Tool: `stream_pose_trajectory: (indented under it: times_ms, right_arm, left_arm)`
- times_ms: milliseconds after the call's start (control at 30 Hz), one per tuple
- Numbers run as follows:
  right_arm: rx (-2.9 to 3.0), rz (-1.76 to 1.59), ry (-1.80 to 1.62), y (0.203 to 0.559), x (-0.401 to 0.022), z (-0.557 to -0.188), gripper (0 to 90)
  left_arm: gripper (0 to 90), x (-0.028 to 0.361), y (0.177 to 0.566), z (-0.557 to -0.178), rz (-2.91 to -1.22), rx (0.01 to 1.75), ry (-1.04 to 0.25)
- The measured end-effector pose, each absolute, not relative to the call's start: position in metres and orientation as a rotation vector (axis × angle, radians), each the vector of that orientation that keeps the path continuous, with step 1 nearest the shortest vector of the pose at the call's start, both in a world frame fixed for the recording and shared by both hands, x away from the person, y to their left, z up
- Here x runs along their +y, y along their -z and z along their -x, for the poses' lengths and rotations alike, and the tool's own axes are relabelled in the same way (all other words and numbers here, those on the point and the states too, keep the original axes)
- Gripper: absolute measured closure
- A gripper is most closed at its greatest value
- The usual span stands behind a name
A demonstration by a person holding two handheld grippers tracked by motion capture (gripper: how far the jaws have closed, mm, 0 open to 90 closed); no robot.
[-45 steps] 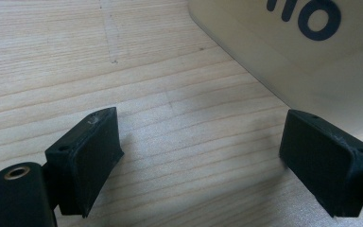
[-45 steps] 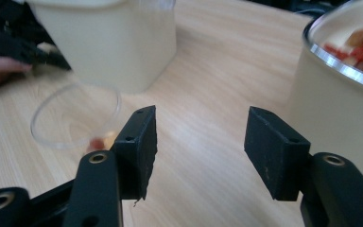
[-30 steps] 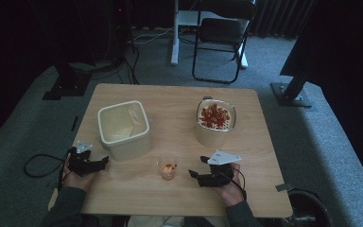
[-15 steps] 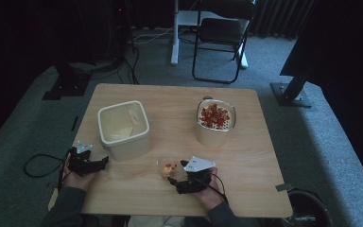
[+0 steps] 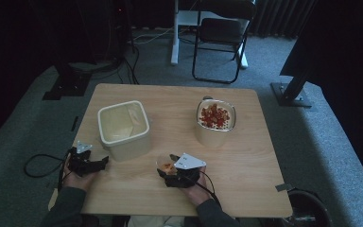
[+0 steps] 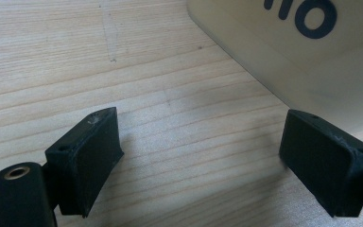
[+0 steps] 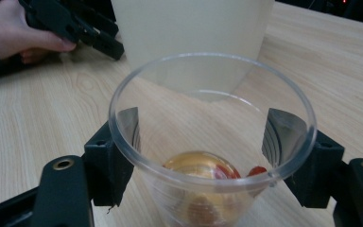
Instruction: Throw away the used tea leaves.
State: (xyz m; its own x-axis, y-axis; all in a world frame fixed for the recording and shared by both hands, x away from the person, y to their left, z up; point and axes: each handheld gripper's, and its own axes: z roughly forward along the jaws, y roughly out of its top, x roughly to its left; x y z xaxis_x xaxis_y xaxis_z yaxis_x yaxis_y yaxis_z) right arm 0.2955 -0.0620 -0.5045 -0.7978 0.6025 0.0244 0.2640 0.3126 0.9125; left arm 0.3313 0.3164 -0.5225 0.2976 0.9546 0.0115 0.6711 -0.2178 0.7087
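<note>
Where the wooden table [image 5: 246, 179] runs toward the person's near edge, a small clear plastic cup [image 7: 211, 137] stands upright, a little left of the table's middle line as the high view shows it, with the right gripper [image 5: 175, 172] drawn up around it. Down in the bottom of the cup lie orange and red pieces [image 7: 208, 171], blurred through the plastic, so what they are cannot be told. In the right gripper view the two black jaws flank the cup, one on each side of its wall just under the rim; the jaws have just been closing with the cup between them. They seem to sit against the plastic, though whether the pads truly press on it is hard to judge through the clear wall.

Just beyond the cup, in that same view, rises the pale side of a cream square tub [image 5: 123, 128], which stands on the left half of the table. A round cream bowl [image 5: 216, 126] heaped with red pieces stands on the right half, well apart from the cup.

At the table's left near corner the left gripper [image 5: 89, 164] rests low in the person's hand [image 7: 14, 29], near the tub. Its own view shows the jaws spread wide over bare wood grain with nothing between them, the tub's wall [image 6: 302, 56] just beside the right-hand jaw, apart from it.
</note>
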Motion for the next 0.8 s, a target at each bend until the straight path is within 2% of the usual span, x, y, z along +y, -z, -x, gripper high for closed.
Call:
stream_pose_trajectory:
  times_ms: [200,567,800]
  right_arm:
    - [2.231,-0.757,-1.478,0.506,-0.056,-0.298,30.5]
    - [2.201,-0.746,-1.513,0.506,-0.045,-0.304,24.4]
    - [2.153,-0.743,-1.535,0.505,-0.043,-0.304,30.7]
  left_arm:
    - [13.6,0.316,0.522,-0.331,-1.972,1.444,-0.613]
    - [13.6,0.316,0.523,-0.331,-1.972,1.443,-0.613]
    - [13.6,0.316,0.523,-0.331,-1.972,1.442,-0.613]
